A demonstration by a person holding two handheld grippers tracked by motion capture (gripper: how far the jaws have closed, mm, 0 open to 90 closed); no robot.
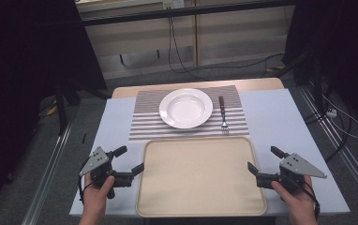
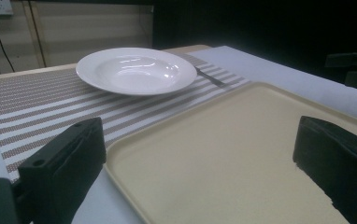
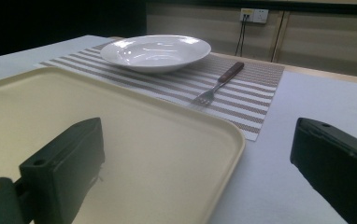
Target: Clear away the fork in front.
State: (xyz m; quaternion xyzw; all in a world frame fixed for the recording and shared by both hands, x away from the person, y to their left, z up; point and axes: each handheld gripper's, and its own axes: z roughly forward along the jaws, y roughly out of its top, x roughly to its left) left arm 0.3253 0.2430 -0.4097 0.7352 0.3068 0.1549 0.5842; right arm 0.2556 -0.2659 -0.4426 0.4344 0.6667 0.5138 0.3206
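1. So, the beige tray (image 1: 200, 176) sits flat at the near edge of the table, bare, right between the two grippers
2. Left gripper (image 1: 129, 160) hangs just off the tray's left rim, jaws spread wide with nothing in them; in the left gripper view its jaws straddle the tray's near left corner without pinching it
3. Right gripper (image 1: 264, 160) mirrors that at the tray's right rim, jaws wide apart too and gripping nothing; one jaw is over the tray, the other over the table (image 1: 289, 122)
4. Just past the tray's far edge lies a striped placemat (image 1: 144, 122)
5. A white plate (image 1: 186, 108) sits on the mat, upright
6. A fork (image 1: 223, 114) lies just right of the plate, tines pointing toward the tray, brown handle pointing away
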